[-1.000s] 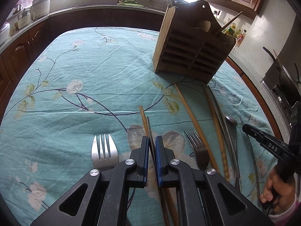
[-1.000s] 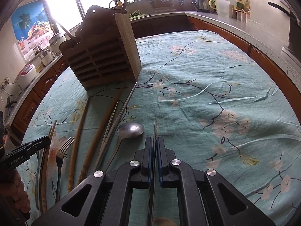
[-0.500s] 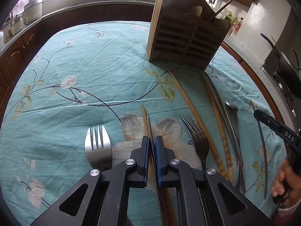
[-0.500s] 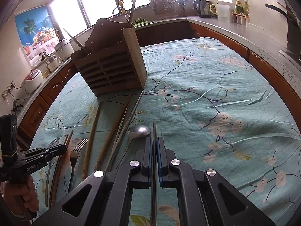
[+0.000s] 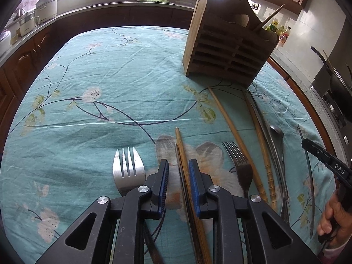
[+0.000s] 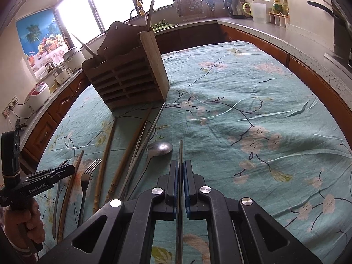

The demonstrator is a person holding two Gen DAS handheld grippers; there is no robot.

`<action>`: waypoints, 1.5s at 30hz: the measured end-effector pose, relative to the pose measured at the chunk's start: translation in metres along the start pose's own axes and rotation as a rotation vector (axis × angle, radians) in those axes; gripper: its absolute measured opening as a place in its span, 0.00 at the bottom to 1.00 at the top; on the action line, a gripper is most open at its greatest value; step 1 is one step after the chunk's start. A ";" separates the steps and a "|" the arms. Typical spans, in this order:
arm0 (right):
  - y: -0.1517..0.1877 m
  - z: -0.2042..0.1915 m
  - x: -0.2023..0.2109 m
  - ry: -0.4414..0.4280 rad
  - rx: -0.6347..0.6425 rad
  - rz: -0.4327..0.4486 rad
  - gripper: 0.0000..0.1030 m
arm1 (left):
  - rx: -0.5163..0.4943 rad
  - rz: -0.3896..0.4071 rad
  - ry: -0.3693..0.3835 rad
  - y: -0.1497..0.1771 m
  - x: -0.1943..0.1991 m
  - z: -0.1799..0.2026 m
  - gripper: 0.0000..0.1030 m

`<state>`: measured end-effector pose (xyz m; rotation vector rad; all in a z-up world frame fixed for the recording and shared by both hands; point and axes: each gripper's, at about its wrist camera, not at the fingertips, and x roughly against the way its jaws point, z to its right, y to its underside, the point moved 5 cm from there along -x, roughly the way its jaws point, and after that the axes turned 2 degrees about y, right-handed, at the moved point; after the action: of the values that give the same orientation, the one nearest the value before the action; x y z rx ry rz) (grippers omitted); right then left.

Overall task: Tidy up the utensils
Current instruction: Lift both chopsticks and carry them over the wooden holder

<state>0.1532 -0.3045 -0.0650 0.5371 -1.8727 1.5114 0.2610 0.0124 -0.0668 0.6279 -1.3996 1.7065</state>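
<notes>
My left hand-held gripper [image 5: 178, 173] is opening its jaws, which pinched the brown wooden chopstick [image 5: 183, 160] a second ago; it now lies loose between them.

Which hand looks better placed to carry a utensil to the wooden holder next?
Right, probably. The right gripper is shut on a thin metal chopstick, ready to lift. The left gripper is opening around its chopsticks, letting go. The wooden holder stands ahead.
</notes>
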 end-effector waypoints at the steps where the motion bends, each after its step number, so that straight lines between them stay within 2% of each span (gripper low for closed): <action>1: 0.000 0.000 0.000 0.002 -0.001 0.001 0.05 | -0.004 -0.001 -0.002 0.000 0.000 -0.001 0.18; 4: 0.000 0.001 -0.001 -0.002 -0.006 0.000 0.05 | -0.028 -0.004 -0.019 0.001 -0.001 -0.001 0.15; 9: -0.002 0.001 -0.003 0.000 -0.005 0.001 0.05 | -0.032 -0.006 -0.001 0.002 0.000 -0.002 0.15; 15: -0.003 0.004 -0.004 0.003 -0.012 -0.003 0.05 | -0.084 -0.018 -0.037 0.001 -0.007 0.007 0.14; 22: -0.004 0.006 -0.010 -0.004 -0.023 -0.016 0.05 | -0.166 -0.042 -0.086 -0.005 -0.016 0.018 0.06; 25: -0.008 0.003 -0.006 -0.015 -0.018 -0.007 0.05 | -0.154 -0.034 -0.056 -0.005 -0.014 0.019 0.02; 28: -0.016 -0.002 0.007 -0.037 -0.010 0.019 0.05 | -0.135 0.022 -0.037 -0.007 0.003 0.019 0.02; 35: -0.041 -0.021 0.051 -0.100 0.012 0.121 0.05 | -0.061 0.186 0.101 -0.020 0.075 0.017 0.02; 45: -0.080 -0.037 0.099 -0.147 0.044 0.255 0.05 | -0.051 0.358 0.191 -0.029 0.154 0.011 0.02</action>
<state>0.1474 -0.2796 0.0653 0.4526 -2.0896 1.7207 0.2009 0.0462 0.0749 0.1841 -1.4758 1.9417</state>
